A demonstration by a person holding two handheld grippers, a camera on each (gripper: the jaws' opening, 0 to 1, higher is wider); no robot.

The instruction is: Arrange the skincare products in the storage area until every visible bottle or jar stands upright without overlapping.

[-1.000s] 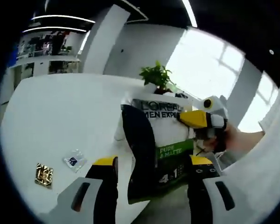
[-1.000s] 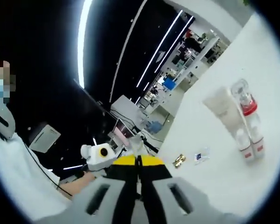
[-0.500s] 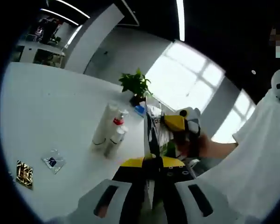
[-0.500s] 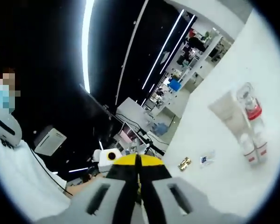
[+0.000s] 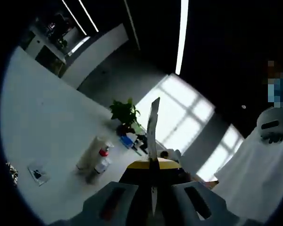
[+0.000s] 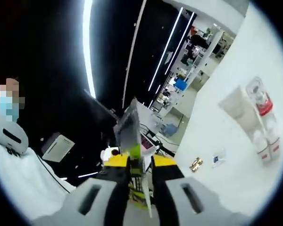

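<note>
A flat white L'Oréal pack (image 5: 153, 127) with a green lower part stands edge-on, up in the air. My left gripper (image 5: 153, 165) is shut on its thin edge. In the right gripper view the same pack (image 6: 130, 134) rises between the jaws of my right gripper (image 6: 140, 165), which is shut on it. On the white table a beige tube (image 6: 239, 113) lies next to a clear bottle with a red collar (image 6: 263, 104) and small white bottles (image 6: 266, 141). In the left gripper view this cluster (image 5: 95, 157) lies far ahead.
A gold packet (image 6: 196, 165) and a clear sachet (image 6: 218, 157) lie on the table (image 6: 254, 61) near its edge. A potted plant (image 5: 124, 113) stands at the far end, with small items beside it. A person in white stands close by.
My left gripper went from open around the face-on pack to shut on its edge. Both views tilted upward. The pack now rises in sight between the right jaws.
</note>
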